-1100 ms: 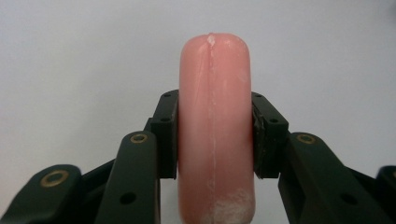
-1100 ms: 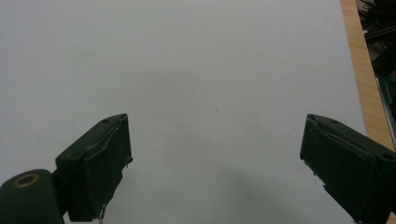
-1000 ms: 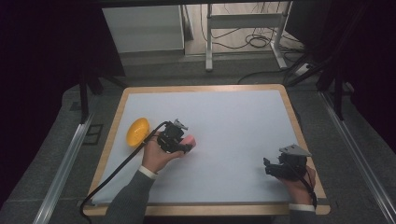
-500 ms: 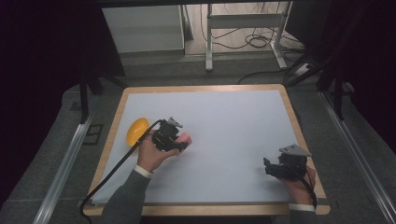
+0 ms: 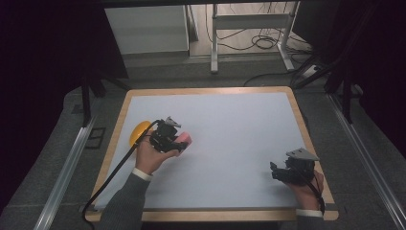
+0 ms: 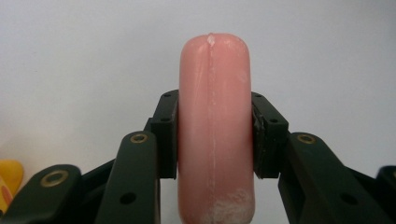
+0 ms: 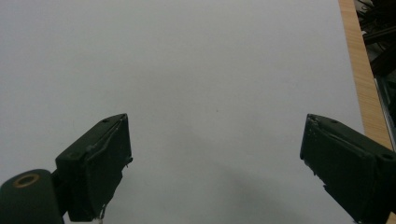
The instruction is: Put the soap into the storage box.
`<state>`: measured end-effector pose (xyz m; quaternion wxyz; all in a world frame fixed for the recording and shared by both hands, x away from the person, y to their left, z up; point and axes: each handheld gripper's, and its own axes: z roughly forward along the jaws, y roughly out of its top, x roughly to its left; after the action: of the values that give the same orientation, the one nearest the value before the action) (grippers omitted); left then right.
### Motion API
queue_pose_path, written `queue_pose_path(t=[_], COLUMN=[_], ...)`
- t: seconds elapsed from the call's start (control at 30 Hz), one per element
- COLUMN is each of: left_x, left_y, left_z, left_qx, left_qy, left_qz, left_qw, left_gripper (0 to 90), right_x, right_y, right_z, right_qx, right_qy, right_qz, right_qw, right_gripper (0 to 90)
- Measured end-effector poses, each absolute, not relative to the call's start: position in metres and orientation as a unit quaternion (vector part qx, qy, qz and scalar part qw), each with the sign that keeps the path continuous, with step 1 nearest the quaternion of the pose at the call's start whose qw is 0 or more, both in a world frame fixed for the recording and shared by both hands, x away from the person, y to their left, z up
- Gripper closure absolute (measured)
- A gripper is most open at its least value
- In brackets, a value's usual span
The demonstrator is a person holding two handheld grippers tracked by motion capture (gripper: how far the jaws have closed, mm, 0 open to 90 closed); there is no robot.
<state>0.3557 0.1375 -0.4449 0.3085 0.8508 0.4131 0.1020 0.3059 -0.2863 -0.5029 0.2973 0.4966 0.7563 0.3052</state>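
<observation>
A: What is held, and by which gripper?

B: A pink bar [image 6: 215,130], rounded at its end like a piece of soap, is clamped in the left gripper [image 5: 168,137]. In the left gripper view the jaws are seen pressed against its two broad faces, with the bar standing on edge between them and its long axis running straight out along the jaws, away from the hand.

A: Where is it placed on the worktop [image 5: 230,120]?

B: Toward the left side, about midway between the near and far edges. In the high view the bar's free end is seen pointing to the right. Whether it is lifted or resting on the surface cannot be told.

A: Is anything close by?

B: A yellow object [image 5: 140,130] lies just to the left of the gripper, beside the worktop's left edge. Its corner is also caught at the lower left of the left gripper view.

A: And the right gripper [image 5: 282,171]?

B: It is kept well apart, near the right near corner. Its jaws are spread wide, with nothing between them but bare surface.

A: What does the coming move turn on?

B: Probably on the open stretch of worktop to the right, toward which the bar's long axis is aimed. The left hand is far nearer, so the placing would be expected from it.
</observation>
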Motion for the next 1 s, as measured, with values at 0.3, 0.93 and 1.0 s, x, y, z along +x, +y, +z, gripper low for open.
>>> queue_pose_path(t=[0.3,0.93,1.0], left_x=[0.357,0.362,0.362], left_y=[0.152,0.17,0.172], left_z=[-0.441,-0.439,-0.44], left_qx=[0.843,0.833,0.832], left_qy=[0.424,0.443,0.445], left_qz=[0.109,0.116,0.116], left_qw=[0.311,0.31,0.312], left_gripper=[60.2,60.2,60.2], right_x=[0.305,0.305,0.305], right_y=[-0.287,-0.288,-0.288], right_z=[-0.501,-0.501,-0.5], right_qx=[0.502,0.499,0.499], right_qy=[0.751,0.753,0.753], right_qz=[0.315,0.319,0.319], right_qw=[0.291,0.286,0.286], right_gripper=[8.7,8.6,8.6])
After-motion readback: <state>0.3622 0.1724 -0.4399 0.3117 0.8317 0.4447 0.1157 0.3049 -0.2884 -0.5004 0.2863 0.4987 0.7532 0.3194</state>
